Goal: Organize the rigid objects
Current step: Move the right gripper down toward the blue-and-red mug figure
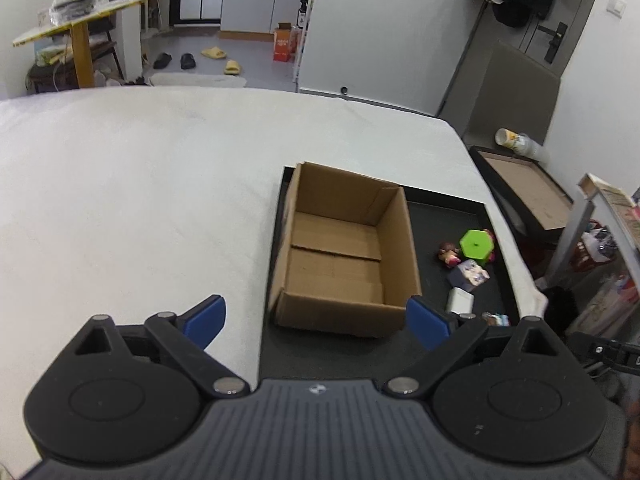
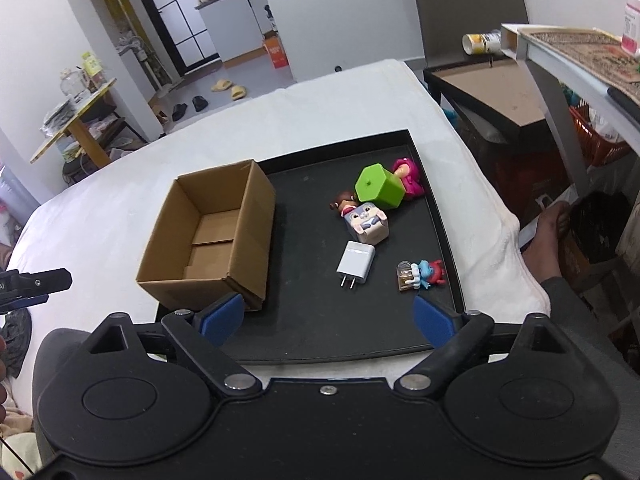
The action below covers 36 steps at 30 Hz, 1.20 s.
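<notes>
An open cardboard box [image 2: 212, 236] stands with nothing inside on the left part of a black tray [image 2: 312, 320] on a white-covered surface. To its right lie a green hexagonal block [image 2: 378, 186], a pink figure [image 2: 408, 174], a small doll [image 2: 344, 202], a rabbit-print cube [image 2: 366, 222], a white plug charger [image 2: 356, 262] and a little blue-and-red toy [image 2: 422, 274]. My right gripper [image 2: 328, 318] hangs open over the tray's near edge, holding nothing. My left gripper [image 1: 316, 322] is open too, near the box [image 1: 344, 252], with nothing between its fingers.
The white cover [image 1: 140, 184] stretches wide to the left of the tray. A low dark table [image 2: 500, 92] and a shelf with a basket [image 2: 592, 136] stand on the right. A person's foot [image 2: 548, 236] rests by the right edge. The left gripper's tip [image 2: 36, 282] pokes in from the left of the right wrist view.
</notes>
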Each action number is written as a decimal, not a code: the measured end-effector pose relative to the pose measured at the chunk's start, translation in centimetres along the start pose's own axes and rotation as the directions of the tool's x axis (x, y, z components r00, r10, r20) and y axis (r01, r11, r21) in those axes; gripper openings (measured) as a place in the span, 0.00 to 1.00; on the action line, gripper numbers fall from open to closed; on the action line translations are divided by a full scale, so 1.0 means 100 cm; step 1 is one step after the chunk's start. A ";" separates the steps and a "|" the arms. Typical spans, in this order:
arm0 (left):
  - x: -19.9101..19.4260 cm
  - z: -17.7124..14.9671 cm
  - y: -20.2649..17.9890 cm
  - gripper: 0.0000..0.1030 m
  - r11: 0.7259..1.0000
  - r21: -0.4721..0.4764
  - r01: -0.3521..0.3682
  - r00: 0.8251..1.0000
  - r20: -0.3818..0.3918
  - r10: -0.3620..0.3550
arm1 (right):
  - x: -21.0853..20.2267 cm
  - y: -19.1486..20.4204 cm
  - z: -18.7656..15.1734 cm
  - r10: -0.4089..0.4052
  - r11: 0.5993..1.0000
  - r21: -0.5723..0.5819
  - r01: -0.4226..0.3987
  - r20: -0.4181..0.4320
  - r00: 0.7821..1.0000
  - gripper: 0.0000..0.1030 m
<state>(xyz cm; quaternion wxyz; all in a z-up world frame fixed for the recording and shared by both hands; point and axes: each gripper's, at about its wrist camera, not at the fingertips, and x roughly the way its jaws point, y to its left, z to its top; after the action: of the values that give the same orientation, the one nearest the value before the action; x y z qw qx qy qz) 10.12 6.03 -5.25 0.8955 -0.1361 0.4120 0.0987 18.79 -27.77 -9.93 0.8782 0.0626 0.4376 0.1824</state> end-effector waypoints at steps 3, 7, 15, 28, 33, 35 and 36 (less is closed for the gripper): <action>0.012 0.003 0.001 0.94 1.000 -0.006 0.012 1.000 -0.015 -0.012 | 0.012 -0.003 0.003 -0.009 1.000 0.013 0.010 -0.021 1.000 0.85; 0.031 0.009 0.002 0.93 1.000 -0.011 0.004 0.999 -0.043 -0.005 | 0.030 -0.009 0.006 -0.016 0.999 0.029 0.018 -0.052 0.999 0.79; 0.069 0.015 0.000 0.85 1.000 -0.004 0.006 0.995 -0.104 -0.006 | 0.064 -0.025 0.013 -0.046 0.997 0.063 0.053 -0.102 0.994 0.68; 0.124 0.022 0.014 0.54 0.999 -0.046 -0.027 0.982 -0.188 0.018 | 0.128 -0.065 0.017 -0.090 0.962 0.236 0.135 -0.190 0.978 0.55; 0.139 0.025 0.019 0.40 0.998 -0.060 -0.020 0.977 -0.212 0.007 | 0.143 -0.077 0.017 -0.092 0.938 0.310 0.157 -0.212 0.973 0.55; 0.145 0.026 0.021 0.36 0.998 -0.064 -0.016 0.974 -0.226 0.001 | 0.148 -0.082 0.018 -0.098 0.929 0.331 0.169 -0.219 0.971 0.56; 0.147 0.026 0.022 0.35 0.998 -0.064 -0.018 0.973 -0.229 0.003 | 0.150 -0.084 0.018 -0.103 0.923 0.343 0.176 -0.221 0.970 0.56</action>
<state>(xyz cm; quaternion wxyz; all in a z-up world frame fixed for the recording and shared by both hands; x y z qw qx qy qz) 20.76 9.86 -15.23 0.8366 -0.1738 0.5097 0.1007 30.72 -29.81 -22.31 0.8146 0.1725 0.5523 0.0410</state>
